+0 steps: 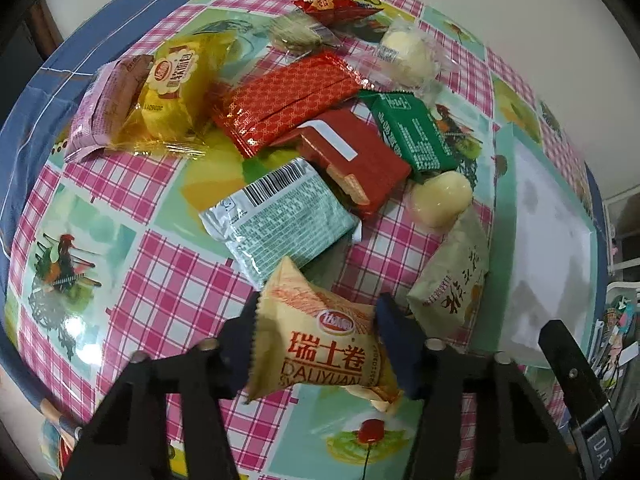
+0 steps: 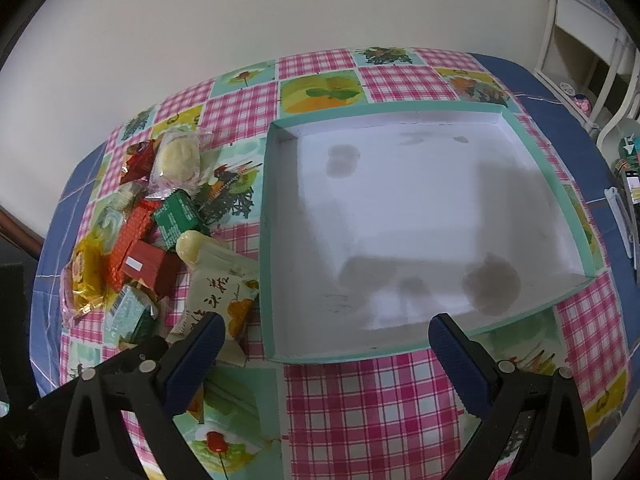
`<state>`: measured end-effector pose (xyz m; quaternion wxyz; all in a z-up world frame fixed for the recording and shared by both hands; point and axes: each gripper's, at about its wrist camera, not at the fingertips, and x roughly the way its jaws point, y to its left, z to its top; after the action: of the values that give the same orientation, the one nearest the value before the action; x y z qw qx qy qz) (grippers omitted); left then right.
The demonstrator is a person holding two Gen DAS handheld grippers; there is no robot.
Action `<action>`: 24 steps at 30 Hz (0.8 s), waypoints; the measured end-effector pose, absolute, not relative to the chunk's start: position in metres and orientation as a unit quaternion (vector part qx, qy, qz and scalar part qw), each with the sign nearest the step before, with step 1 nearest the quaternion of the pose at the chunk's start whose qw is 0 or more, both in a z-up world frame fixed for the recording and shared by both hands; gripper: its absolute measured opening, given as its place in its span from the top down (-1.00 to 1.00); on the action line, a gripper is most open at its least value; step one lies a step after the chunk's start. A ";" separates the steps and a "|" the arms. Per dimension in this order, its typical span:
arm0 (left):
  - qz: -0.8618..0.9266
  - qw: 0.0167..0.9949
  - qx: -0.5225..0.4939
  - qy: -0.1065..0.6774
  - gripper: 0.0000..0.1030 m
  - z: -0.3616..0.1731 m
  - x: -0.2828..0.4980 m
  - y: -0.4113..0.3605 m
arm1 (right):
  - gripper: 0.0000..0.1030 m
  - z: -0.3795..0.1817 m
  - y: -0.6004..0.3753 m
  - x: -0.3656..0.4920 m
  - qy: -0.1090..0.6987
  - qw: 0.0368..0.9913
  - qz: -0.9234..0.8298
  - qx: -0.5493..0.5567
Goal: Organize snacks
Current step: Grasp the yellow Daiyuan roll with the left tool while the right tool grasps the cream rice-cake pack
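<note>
My left gripper point(image 1: 316, 332) is shut on a tan Swiss-roll packet point(image 1: 320, 340) and holds it above the table. Behind it lies a pile of snacks: a silver-green packet point(image 1: 280, 220), a long red wafer pack point(image 1: 288, 100), a dark red pack point(image 1: 356, 160), a green pack point(image 1: 416, 132), a yellow bread packet point(image 1: 176, 92) and a pale cream packet point(image 1: 452, 280). My right gripper point(image 2: 324, 332) is open and empty, at the near edge of a shallow teal box point(image 2: 266, 240) with a white floor. The snack pile point(image 2: 160, 224) lies left of the box.
The table has a pink checked cloth point(image 2: 360, 400) with fruit pictures and a blue cloth under it. A white wall stands behind the table. White furniture point(image 2: 580, 40) and small items are at the right. The box's edge also shows in the left wrist view point(image 1: 500, 216).
</note>
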<state>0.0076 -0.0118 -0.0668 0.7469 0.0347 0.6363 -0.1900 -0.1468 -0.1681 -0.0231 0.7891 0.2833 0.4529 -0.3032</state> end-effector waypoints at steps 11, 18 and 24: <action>-0.206 0.747 -0.004 0.632 0.44 -0.048 0.015 0.008 | -0.76 -0.026 -0.159 -0.124 0.443 0.798 -0.271 0.305; -0.198 0.773 -0.023 0.602 0.48 -0.027 0.023 0.026 | -0.39 -0.028 -0.148 -0.105 0.443 0.804 -0.241 0.314; -0.172 0.792 -0.050 0.584 0.48 -0.017 0.035 0.047 | -0.17 -0.028 -0.131 -0.083 0.455 0.812 -0.214 0.295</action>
<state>0.0352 0.0470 -0.0171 0.7919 -0.0500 0.5839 -0.1717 -0.0833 -0.1313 -0.0282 0.8124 0.2953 0.4550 -0.2142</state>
